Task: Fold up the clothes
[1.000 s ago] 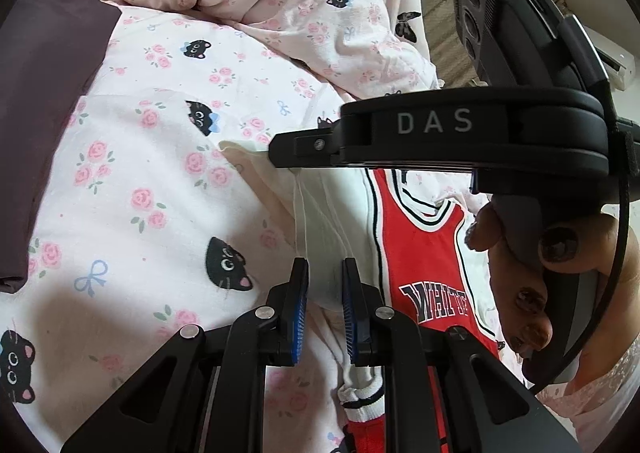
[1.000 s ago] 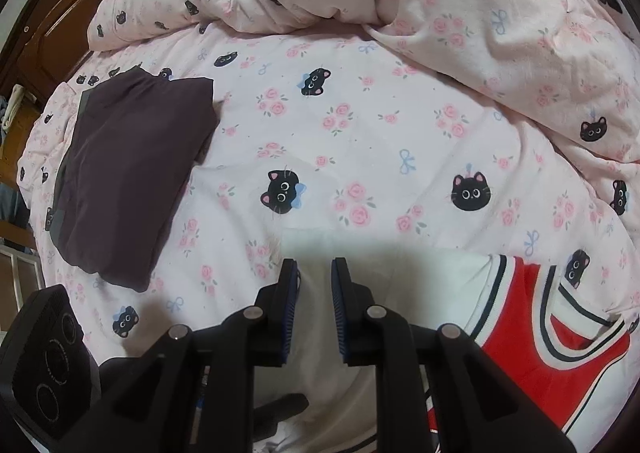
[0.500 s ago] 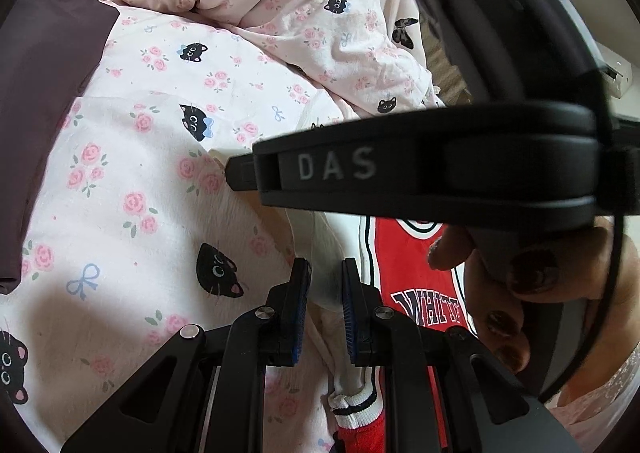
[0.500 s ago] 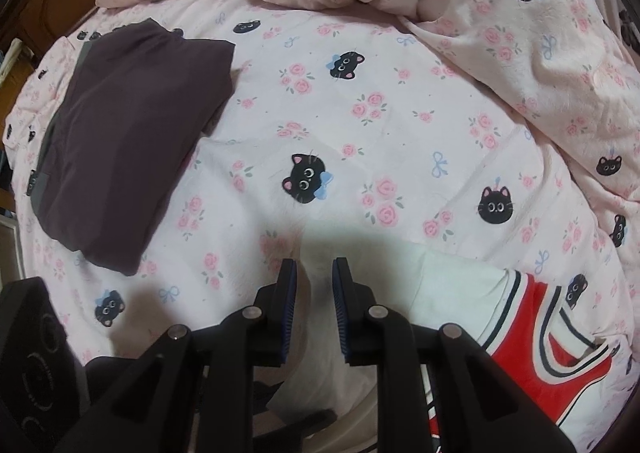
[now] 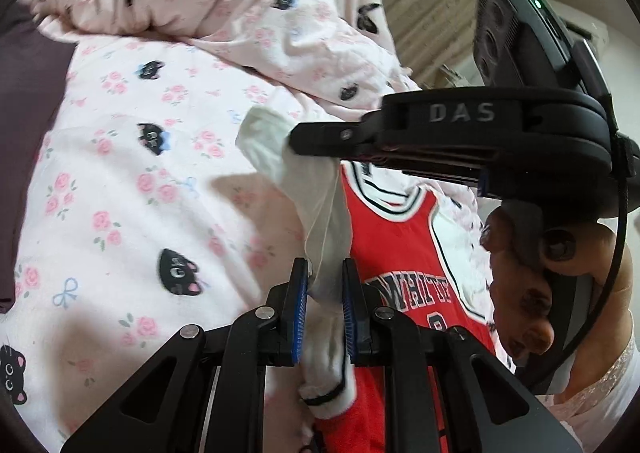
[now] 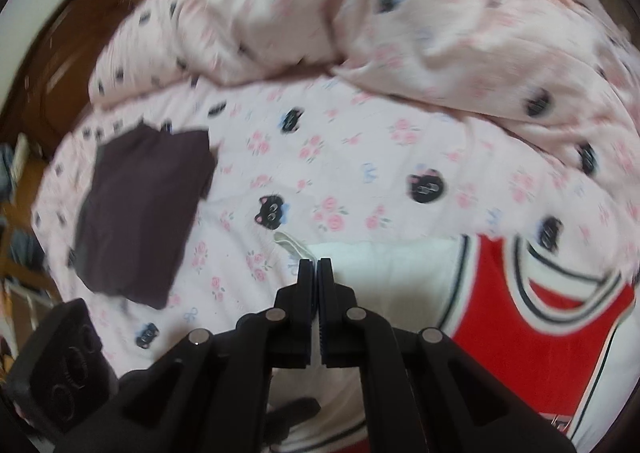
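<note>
Left wrist view: the left gripper (image 5: pixel 324 293) sits at lower centre with its jaws narrow, pressing on the white sleeve (image 5: pixel 320 213) of a red and white basketball-style shirt (image 5: pixel 400 253). The sleeve runs up and left from the jaws toward the right gripper (image 5: pixel 296 141), which enters from the right edge, held by a hand (image 5: pixel 532 285), and its tips pinch the sleeve near the cuff. The red chest with its white lettering lies at centre right on the bed sheet (image 5: pixel 120 213), which is pink with roses and black cats. A rumpled duvet (image 5: pixel 240 1) fills the top.

Right wrist view: the right gripper (image 6: pixel 316 273) at lower centre has its jaws pressed together, with only a thin strip of white cloth showing between the pads. The shirt spreads to the lower right. A folded dark garment (image 6: pixel 144 213) lies at left, well apart. The picture is blurred.

Risk, as a judgement: the right pinch looks thin, so the sleeve could slip free mid-fold. With both grips on one sleeve, pulling them apart could drag the shirt body askew and wrinkle it.
</note>
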`<state>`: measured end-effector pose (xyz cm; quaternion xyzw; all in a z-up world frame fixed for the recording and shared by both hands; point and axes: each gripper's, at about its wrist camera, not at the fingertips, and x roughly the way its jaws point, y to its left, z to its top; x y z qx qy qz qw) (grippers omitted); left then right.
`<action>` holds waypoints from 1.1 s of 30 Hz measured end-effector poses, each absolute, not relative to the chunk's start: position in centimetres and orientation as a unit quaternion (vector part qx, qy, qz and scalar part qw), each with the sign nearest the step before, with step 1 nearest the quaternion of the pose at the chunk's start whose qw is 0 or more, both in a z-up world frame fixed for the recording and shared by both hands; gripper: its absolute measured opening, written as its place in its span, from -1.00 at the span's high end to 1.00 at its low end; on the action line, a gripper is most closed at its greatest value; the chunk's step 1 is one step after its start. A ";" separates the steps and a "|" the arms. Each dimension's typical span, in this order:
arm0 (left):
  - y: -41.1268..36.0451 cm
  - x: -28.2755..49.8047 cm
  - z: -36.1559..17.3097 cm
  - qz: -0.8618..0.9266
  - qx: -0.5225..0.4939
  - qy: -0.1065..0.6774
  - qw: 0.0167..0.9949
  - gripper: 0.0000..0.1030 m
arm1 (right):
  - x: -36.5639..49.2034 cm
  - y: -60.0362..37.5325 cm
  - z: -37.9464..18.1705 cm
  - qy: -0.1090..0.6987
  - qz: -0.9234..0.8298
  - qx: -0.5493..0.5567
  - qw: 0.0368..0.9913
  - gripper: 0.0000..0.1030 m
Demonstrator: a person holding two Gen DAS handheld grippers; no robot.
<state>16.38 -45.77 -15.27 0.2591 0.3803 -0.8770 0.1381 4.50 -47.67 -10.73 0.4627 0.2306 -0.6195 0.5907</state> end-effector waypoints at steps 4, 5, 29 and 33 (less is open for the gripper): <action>-44.0 15.6 -14.2 -0.892 0.274 0.339 0.120 0.73 | 2.2 -44.6 -9.7 0.159 -0.643 0.472 0.581 0.95; -43.7 15.4 -14.1 -0.894 0.278 0.332 0.117 0.73 | 1.7 -43.9 -9.6 0.143 -0.649 0.474 0.578 0.95; -39.8 12.6 -14.1 -0.897 0.358 0.257 0.035 0.72 | -6.3 -31.5 -17.9 -0.088 -0.687 0.569 0.443 0.93; -41.0 13.1 -13.6 -0.903 0.331 0.258 0.095 0.71 | -6.9 -31.4 -19.0 -0.095 -0.674 0.584 0.443 0.87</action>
